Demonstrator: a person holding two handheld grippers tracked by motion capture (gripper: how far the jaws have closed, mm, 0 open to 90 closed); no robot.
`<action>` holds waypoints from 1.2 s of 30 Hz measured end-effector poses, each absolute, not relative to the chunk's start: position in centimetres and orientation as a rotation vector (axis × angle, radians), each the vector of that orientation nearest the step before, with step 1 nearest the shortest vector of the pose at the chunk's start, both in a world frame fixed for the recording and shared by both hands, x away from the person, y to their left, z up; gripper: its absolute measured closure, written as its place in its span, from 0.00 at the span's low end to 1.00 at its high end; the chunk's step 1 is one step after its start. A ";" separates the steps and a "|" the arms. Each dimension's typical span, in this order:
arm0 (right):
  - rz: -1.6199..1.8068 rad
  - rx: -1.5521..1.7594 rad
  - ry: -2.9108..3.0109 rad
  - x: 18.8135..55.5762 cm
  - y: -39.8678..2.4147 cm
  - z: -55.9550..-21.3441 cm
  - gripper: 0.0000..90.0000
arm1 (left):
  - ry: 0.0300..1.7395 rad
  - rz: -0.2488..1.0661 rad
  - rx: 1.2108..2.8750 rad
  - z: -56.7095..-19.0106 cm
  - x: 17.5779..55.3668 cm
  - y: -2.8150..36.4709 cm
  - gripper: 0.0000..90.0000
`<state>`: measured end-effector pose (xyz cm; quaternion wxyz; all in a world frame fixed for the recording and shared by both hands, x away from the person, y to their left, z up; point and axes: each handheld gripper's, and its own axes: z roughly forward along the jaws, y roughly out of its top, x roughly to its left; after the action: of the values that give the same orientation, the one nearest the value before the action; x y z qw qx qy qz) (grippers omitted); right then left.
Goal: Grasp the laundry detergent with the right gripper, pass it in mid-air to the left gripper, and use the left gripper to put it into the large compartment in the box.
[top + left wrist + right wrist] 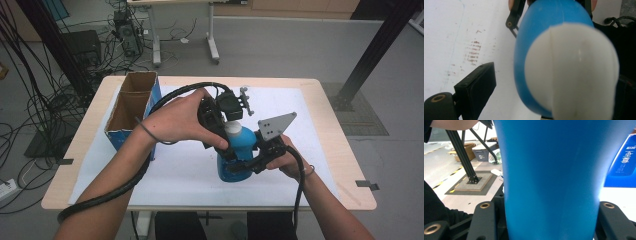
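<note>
bottle (551,180) top/base: cut off by frame edges, right gripper view
cap (574,72): blurred, lower part cut off, left gripper view
box (621,160) print: too small to read, right edge

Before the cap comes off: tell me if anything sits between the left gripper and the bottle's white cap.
Nothing visible does. The left gripper is already at the white cap of the blue bottle, while the right gripper clamps the bottle's body.

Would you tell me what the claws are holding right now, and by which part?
The right claw grips the blue bottle around its body; the left claw is at its white cap, grip unclear.
</note>
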<state>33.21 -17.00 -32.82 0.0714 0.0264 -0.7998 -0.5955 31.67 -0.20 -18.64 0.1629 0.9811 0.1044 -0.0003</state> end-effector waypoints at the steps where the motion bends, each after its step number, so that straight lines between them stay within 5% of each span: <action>1: -1.787 0.081 -2.403 33.2 -16.9 -32.9 0.50 | 0.298 0.001 2.798 -18.7 31.6 -0.2 0.10; 36: -1.783 0.056 -2.393 33.3 -16.5 -33.8 0.50 | 0.308 0.015 2.793 -18.4 31.7 -0.4 0.10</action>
<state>33.27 -16.50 -33.76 0.0784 0.0186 -0.7992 -0.5957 31.67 -0.37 -18.41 0.1650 0.9804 0.1079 0.0052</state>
